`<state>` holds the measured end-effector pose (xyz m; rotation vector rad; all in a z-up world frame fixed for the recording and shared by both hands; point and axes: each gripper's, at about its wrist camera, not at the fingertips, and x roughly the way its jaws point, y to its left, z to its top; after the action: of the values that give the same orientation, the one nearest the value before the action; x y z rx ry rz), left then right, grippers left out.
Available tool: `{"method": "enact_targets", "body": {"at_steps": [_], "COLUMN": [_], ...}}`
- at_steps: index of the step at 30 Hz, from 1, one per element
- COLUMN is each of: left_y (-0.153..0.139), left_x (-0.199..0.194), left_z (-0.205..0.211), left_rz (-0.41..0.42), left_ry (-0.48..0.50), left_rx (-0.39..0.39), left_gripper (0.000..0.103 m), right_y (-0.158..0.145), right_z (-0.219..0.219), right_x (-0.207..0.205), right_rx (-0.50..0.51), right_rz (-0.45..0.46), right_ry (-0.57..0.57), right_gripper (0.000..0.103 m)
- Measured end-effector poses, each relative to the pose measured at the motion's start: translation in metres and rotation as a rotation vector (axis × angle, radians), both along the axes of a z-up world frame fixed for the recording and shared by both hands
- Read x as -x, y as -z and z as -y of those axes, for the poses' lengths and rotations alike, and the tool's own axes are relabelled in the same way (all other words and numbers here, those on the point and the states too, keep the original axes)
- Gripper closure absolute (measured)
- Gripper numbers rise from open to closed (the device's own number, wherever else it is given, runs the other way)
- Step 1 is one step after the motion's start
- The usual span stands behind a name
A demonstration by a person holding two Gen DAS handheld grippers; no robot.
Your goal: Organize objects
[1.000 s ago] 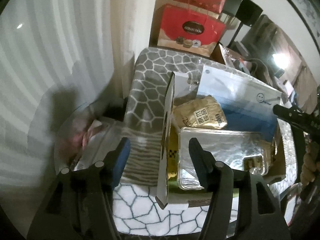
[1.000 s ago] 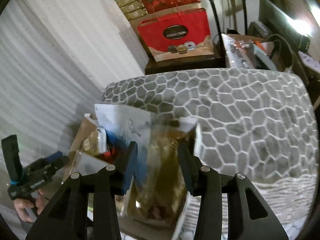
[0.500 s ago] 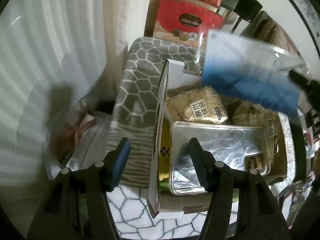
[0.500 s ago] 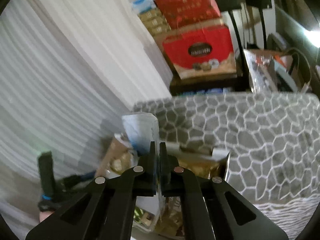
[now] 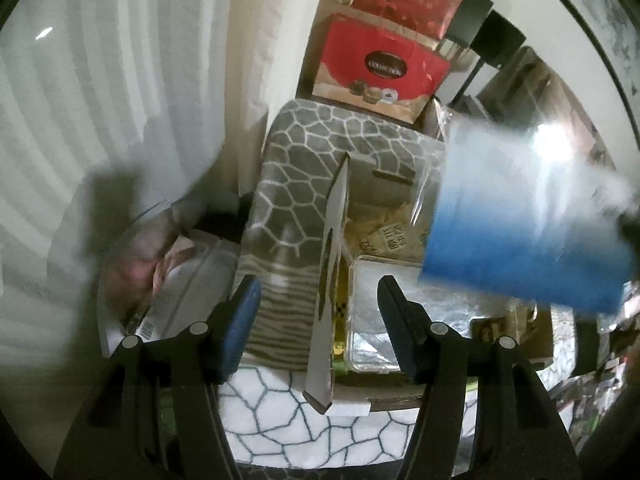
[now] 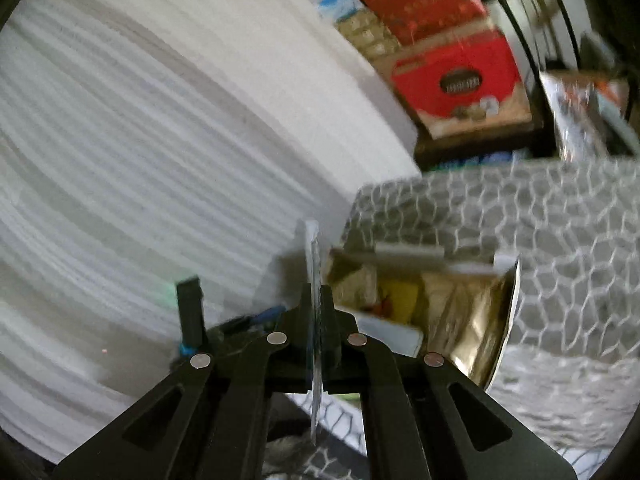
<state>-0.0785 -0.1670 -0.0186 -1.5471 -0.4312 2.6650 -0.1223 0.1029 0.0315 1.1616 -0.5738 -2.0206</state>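
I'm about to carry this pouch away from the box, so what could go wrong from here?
1. The right gripper pinches only an edge of the thin blue-and-white pouch; it may slip or swing.
2. The dangling pouch could catch the box's upright flap.
3. The left gripper, jaws open, straddles that flap and could knock it.

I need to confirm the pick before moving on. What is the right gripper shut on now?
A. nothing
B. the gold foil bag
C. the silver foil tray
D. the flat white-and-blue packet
D: in the right wrist view the right gripper pinches the thin white-and-blue packet edge-on, and the left wrist view shows that packet lifted clear above the cardboard box, with the silver foil tray lying inside it.
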Motion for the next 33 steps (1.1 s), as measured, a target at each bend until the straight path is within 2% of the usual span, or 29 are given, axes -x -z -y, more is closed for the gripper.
{"method": "enact_targets", "body": {"at_steps": [3,5,10,14,17,19,21,23,29,33], "left_y": [-0.002,-0.001,0.009,0.017,0.018,0.019,0.021,0.022,0.024,0.028], "left_x": [0.0,0.0,0.004,0.007,0.007,0.008,0.009,0.01,0.012,0.015], "left_z": [-0.001,-0.002,-0.016,-0.022,-0.024,-0.024,-0.025,-0.023,-0.021,-0.019], "left_rz": [-0.003,0.003,0.037,0.052,0.055,0.055,0.058,0.061,0.07,0.08], "left_ry": [-0.002,0.001,0.037,0.044,0.05,0.051,0.046,0.042,0.032,0.03], "left_rx": [0.004,0.009,0.044,0.059,0.067,0.08,0.095,0.09,0.085,0.075], "left_gripper": [0.046,0.046,0.046,0.046,0.045,0.045,0.045,0.045,0.043,0.042], "right_y": [0.029,0.047,0.066,0.079,0.089,0.088,0.086,0.075,0.044,0.044], "right_z": [0.007,0.015,0.028,0.034,0.035,0.032,0.025,0.016,-0.012,-0.017], "right_x": [0.007,0.01,0.019,0.026,0.027,0.027,0.03,0.029,0.021,0.013], "right_rx": [-0.053,-0.131,-0.295,-0.318,-0.34,-0.358,-0.348,-0.328,-0.355,-0.492], "right_rz": [0.079,0.099,0.053,0.062,0.069,0.063,0.063,0.049,-0.011,-0.045], "right_ry": [-0.051,-0.073,-0.068,-0.076,-0.076,-0.057,-0.037,-0.019,0.058,0.111], "right_gripper": [0.102,0.102,0.101,0.1,0.094,0.083,0.068,0.061,0.059,0.059]}}
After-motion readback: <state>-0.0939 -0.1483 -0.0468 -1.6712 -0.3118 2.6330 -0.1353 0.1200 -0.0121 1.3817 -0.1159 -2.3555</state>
